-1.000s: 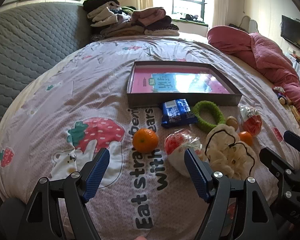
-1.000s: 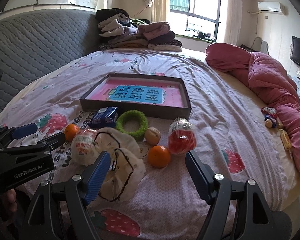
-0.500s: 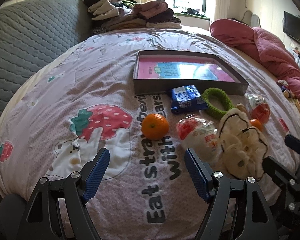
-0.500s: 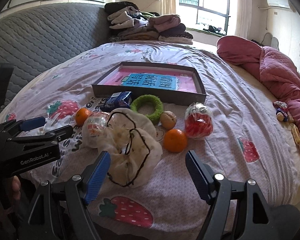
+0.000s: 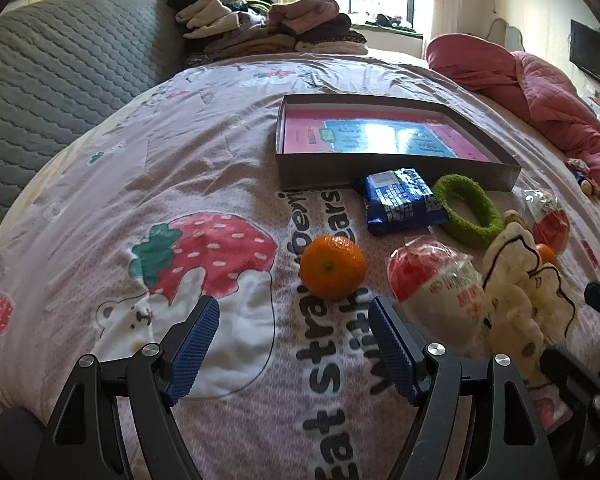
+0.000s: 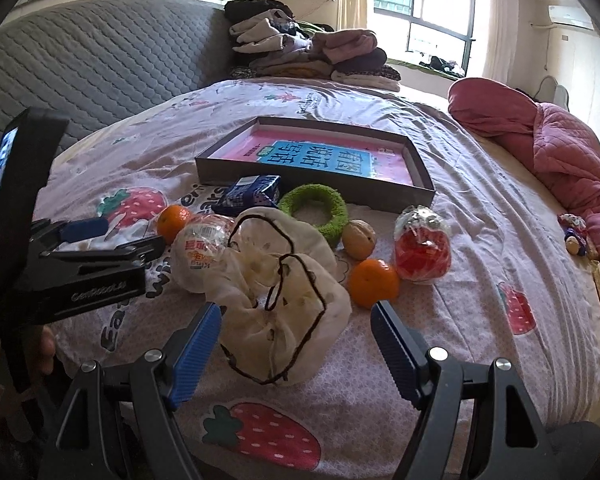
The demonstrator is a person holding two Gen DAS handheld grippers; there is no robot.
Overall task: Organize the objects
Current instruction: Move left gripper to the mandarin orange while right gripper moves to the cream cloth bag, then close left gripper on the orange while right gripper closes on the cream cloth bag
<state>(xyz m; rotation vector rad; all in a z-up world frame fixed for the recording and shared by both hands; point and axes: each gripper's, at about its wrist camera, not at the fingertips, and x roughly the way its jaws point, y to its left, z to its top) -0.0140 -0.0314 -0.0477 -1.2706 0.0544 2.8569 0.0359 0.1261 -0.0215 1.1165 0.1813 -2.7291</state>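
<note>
Cream pouch [image 5: 528, 292] hides second orange [image 5: 547, 253]

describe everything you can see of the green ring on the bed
The green ring is a fuzzy, towel-like loop with an open middle, lying flat on the bedsheet just in front of the shallow grey box. The blue packet sits against its left side, the cream mesh bag overlaps its near edge, and a walnut lies beside it. Neither gripper touches it.
</note>
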